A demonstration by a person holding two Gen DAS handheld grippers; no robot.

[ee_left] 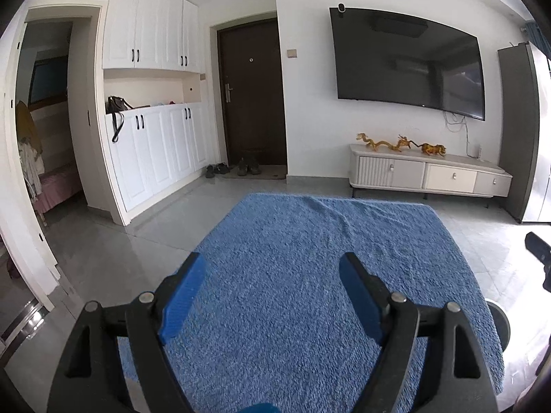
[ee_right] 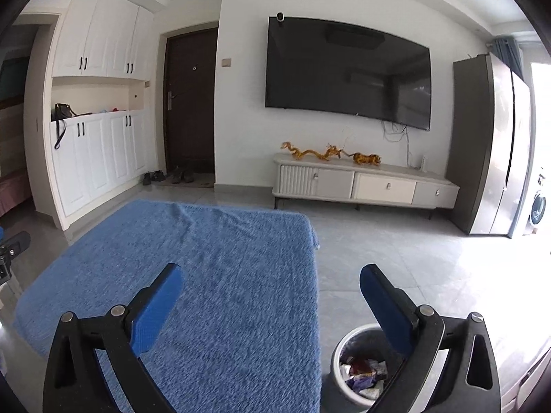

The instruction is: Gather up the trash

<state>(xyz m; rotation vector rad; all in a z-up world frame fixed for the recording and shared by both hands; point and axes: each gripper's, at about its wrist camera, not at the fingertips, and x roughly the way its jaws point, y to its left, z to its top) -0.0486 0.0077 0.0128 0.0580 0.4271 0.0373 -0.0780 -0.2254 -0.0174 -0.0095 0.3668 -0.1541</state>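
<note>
While both grippers gape, trash [ee_right: 365, 371] lies beneath the right fingers [ee_right: 385, 313].

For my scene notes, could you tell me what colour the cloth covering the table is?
Blue, a fuzzy textured cloth; the left wrist view shows it best.

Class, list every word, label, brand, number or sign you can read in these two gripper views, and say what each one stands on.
No text can be read in either view.
Wrappers in the trash bin: printed colours show, but the lettering is too blurred to read.
Television: screen dark, no legible brand.
Wall switch plate: blank.
Left gripper and right gripper: no markings visible.
</note>
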